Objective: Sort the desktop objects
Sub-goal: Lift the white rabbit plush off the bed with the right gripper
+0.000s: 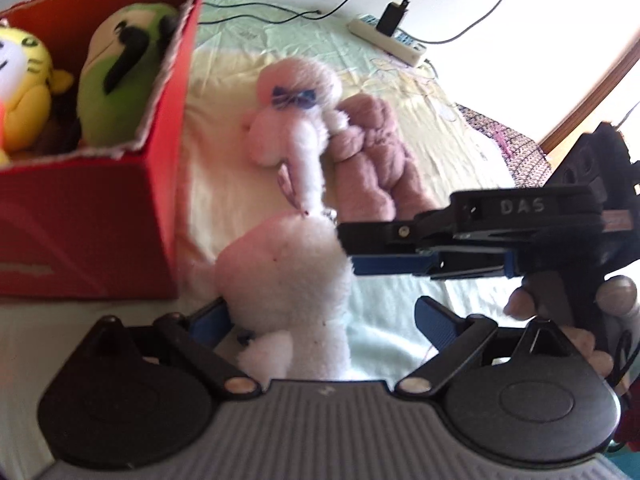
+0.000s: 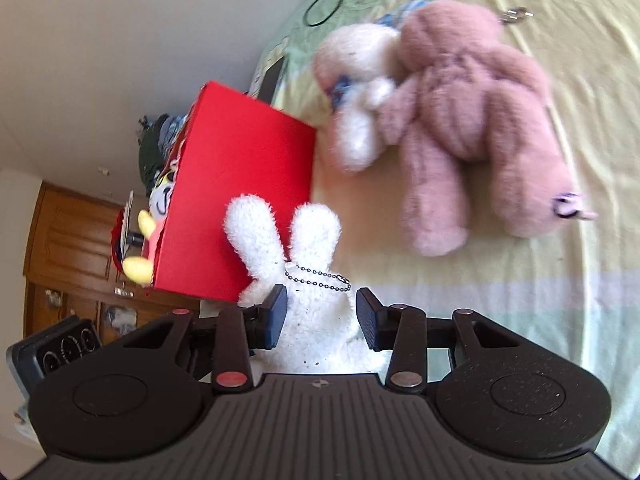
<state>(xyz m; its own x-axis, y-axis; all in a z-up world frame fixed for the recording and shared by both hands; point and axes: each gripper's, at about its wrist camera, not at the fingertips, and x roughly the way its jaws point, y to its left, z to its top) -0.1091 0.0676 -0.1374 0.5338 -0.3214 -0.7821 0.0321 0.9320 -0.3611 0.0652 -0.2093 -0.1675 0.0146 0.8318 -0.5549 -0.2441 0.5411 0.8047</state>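
A white bunny plush with a bead chain hangs in front of me. My right gripper comes in from the right, shut on the bunny's side. In the right wrist view the bunny fills the gap of the right gripper, ears up. My left gripper is open around the bunny's lower part, its right pad clear of the fur. The red box at the left holds a yellow tiger plush and a green plush.
On the pale bed sheet lie a white plush with a blue bow and a pink bear, touching each other. A power strip with cables lies farther back. A person's hand holds the right gripper. A wooden cabinet stands beyond the box.
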